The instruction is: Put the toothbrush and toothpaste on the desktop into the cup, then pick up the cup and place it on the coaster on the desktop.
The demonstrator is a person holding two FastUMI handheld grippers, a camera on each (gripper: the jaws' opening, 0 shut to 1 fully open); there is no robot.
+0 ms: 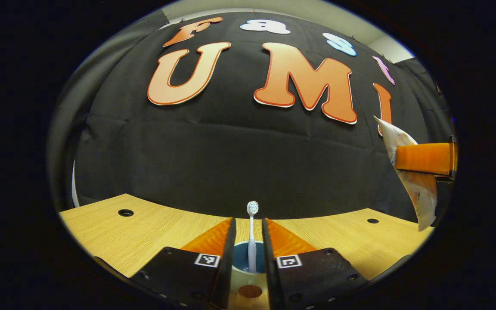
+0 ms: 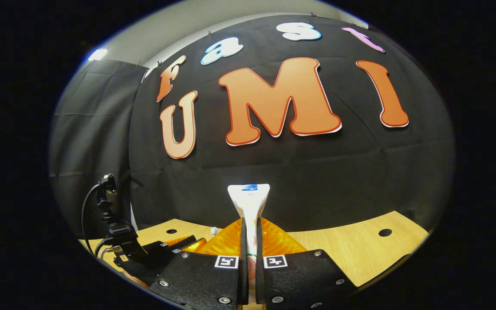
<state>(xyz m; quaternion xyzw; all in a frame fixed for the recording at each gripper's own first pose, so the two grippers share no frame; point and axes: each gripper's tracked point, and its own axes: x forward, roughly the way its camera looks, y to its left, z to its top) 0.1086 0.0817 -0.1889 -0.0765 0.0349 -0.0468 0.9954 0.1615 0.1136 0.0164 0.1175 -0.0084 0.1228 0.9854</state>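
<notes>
In the left gripper view a white toothbrush stands upright, bristles up, in a cup with a blue inside. My left gripper hangs just above the cup, open, its orange fingers on either side of the brush handle without touching it. My right gripper is shut on a white toothpaste tube, held upright with the flat crimped end on top. From the left gripper view the tube and one orange finger of the right gripper hang in the air at the right edge.
The wooden desktop has round holes at the far left and far right. In the right gripper view the left gripper's body and its cable sit low on the left. The black cloth wall stands close behind.
</notes>
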